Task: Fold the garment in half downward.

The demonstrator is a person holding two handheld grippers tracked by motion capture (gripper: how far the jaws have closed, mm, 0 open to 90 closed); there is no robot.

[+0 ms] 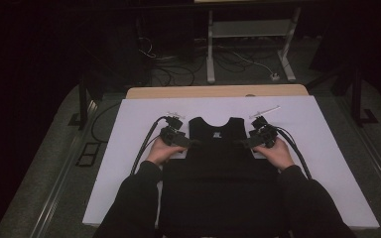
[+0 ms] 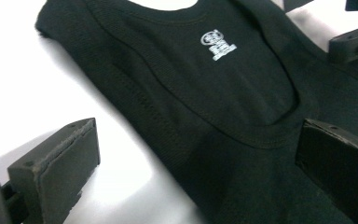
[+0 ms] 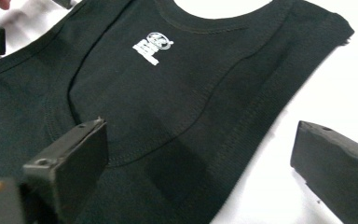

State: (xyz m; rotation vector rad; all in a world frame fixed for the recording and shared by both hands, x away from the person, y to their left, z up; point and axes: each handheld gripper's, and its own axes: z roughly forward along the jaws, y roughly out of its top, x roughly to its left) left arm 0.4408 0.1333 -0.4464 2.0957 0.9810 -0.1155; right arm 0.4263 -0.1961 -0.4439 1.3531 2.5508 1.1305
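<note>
Now: black vest (image 1: 217, 163) lying flat on white board (image 1: 327, 148), neck end pointing away from person, long axis running near-to-far. Left gripper (image 1: 177, 140) and right gripper (image 1: 254, 141) sitting at armholes, one each side, equally near. Both jaw pairs standing wide, straddling armhole edges, gripping nothing.

Black vest (image 1: 217, 163), white table cover (image 1: 327, 148)
</note>
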